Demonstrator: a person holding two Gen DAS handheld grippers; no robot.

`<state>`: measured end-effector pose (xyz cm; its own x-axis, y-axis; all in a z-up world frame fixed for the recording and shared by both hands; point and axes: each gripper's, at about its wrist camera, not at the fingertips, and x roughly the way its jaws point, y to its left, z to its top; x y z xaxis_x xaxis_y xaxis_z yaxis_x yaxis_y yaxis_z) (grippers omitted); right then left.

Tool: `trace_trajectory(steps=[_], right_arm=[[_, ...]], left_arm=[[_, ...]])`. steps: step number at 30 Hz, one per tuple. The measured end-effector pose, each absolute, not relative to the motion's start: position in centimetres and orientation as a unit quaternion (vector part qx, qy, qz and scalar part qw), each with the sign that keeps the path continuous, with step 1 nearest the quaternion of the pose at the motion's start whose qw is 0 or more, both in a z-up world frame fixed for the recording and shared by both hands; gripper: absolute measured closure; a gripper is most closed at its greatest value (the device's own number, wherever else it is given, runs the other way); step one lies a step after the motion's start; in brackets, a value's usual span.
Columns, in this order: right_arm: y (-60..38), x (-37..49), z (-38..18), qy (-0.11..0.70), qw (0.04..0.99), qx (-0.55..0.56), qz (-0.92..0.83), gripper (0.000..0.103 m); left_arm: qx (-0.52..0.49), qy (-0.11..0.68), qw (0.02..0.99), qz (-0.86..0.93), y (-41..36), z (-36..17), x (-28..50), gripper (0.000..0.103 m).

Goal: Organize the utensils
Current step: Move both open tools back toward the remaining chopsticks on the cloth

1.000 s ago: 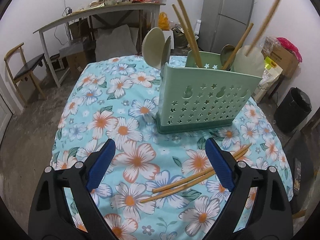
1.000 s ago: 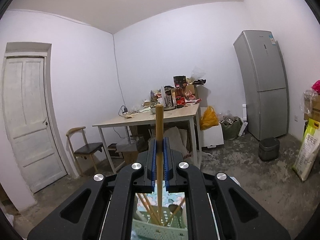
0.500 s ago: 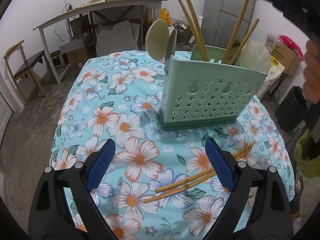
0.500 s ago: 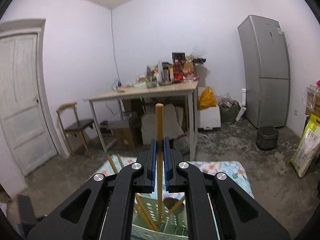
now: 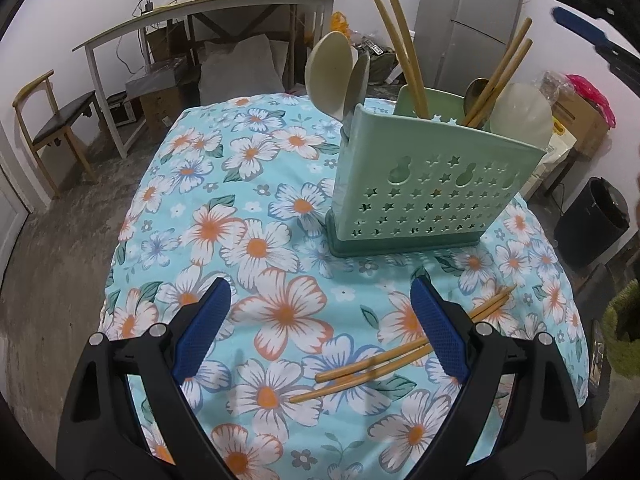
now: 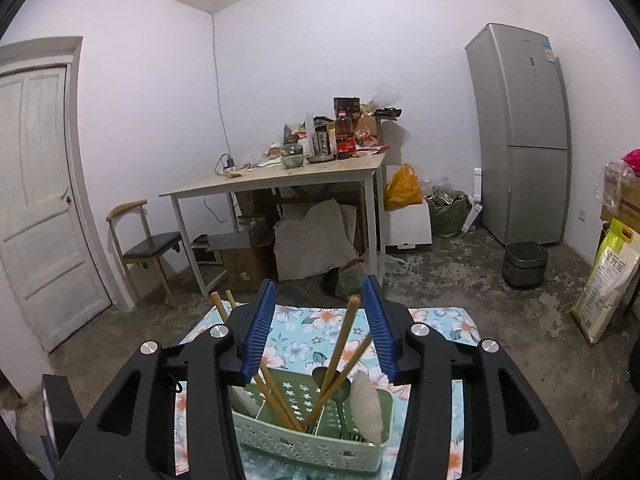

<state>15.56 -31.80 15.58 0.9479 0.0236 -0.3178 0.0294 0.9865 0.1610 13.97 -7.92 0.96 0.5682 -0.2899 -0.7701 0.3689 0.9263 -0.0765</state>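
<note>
The right gripper (image 6: pixel 320 328) is opening above the green utensil caddy (image 5: pixel 432 188); the chopstick (image 6: pixel 340 348) it pinched a second ago now leans loose inside, apparently untouched by either pad. Two chopsticks (image 5: pixel 384 360) remain near the floral tablecloth's (image 5: pixel 256 248) edge, just beside the left gripper (image 5: pixel 316 328), which gapes empty with open cloth ahead.

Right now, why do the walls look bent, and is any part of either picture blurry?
Left wrist view: fisheye bends the table edge; the right gripper at top right is smeared; the utensil caddy is sharp. Right wrist view: door and fridge bow outward, corners are black, lighting is dim and even.
</note>
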Motion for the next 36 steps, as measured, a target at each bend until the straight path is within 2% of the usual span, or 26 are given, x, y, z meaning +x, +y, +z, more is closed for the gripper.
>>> trace_trajectory(steps=[8, 12, 25, 36], right_arm=[[-32.8, 11.6, 15.4, 0.170, 0.979, 0.114, -0.008, 0.057], [-33.3, 9.9, 13.9, 0.189, 0.973, 0.130, -0.021, 0.049], [-32.5, 7.9, 3.9, 0.330, 0.917, 0.226, -0.005, 0.047], [-31.3, 8.0, 0.6, 0.394, 0.883, 0.256, 0.011, 0.047]], left_arm=[[0.048, 0.424, 0.887, -0.173, -7.6, 1.2, 13.7, 0.016], [0.053, 0.421, 0.890, -0.170, -7.6, 1.3, 13.4, 0.016], [0.085, 0.399, 0.898, -0.163, -8.2, 1.7, 12.5, 0.015], [0.077, 0.400, 0.899, -0.157, -7.5, 1.5, 12.6, 0.014]])
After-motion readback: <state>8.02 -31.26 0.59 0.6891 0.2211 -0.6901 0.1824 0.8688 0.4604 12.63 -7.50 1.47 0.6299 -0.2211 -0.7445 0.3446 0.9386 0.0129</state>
